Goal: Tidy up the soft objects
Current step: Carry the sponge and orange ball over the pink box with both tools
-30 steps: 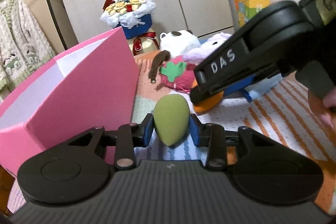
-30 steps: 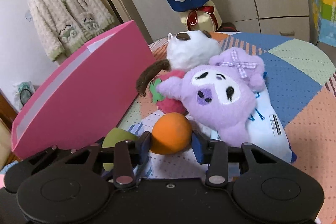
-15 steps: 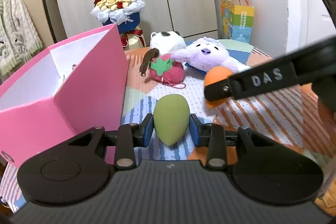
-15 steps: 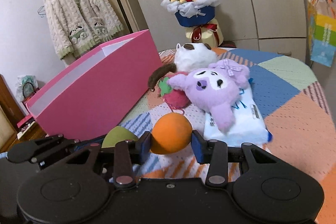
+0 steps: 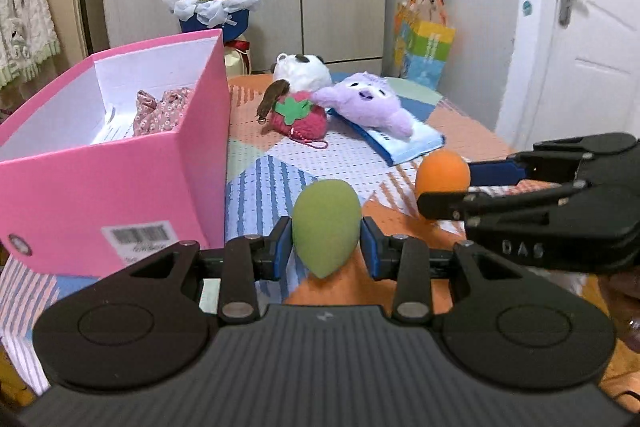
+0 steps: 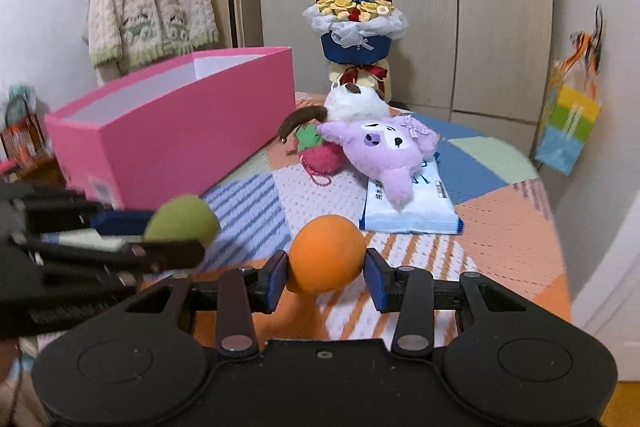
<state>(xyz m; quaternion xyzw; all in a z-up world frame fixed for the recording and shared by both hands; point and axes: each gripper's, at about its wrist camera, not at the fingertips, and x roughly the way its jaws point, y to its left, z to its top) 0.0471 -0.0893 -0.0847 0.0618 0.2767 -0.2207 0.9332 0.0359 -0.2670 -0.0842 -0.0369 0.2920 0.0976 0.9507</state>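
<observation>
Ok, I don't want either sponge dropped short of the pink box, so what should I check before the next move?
1. Left tongs shut on the green sponge: ok.
2. Right tongs shut on the orange sponge: ok.
3. Pink box open on top: ok.
4. Room inside beside the floral cloth: ok.
5. Both sponges clear of the box rim: cannot tell.
6. Purple plush and strawberry plush out of the way: ok.
</observation>
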